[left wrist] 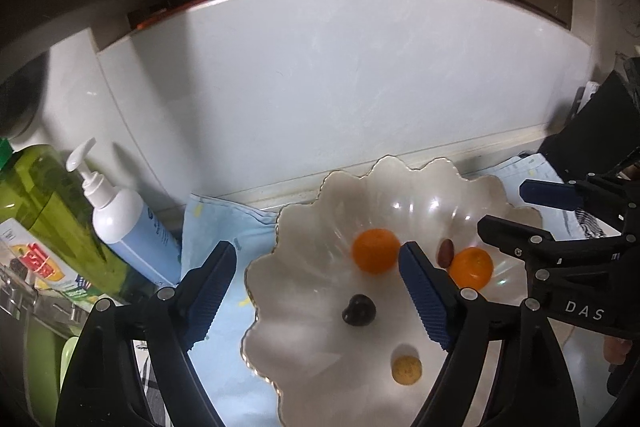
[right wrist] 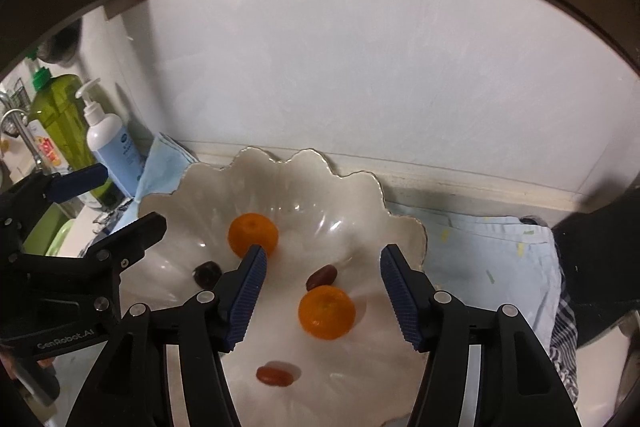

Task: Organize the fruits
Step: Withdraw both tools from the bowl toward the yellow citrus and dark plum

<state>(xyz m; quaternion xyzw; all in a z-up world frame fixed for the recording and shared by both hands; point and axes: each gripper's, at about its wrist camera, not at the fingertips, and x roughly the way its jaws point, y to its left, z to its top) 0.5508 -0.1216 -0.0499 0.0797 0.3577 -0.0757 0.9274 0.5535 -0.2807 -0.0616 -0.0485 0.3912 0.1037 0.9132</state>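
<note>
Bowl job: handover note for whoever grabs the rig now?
Left tool: open, empty, above the bowl.
Right tool: open, empty, over the near orange.
In the bowl: far orange, two red dates, a dark fruit, a small yellow fruit.
Done: all fruit in view sits in the bowl, which rests on a blue cloth.
Left: no loose fruit visible; check outside the views before stopping.
</note>
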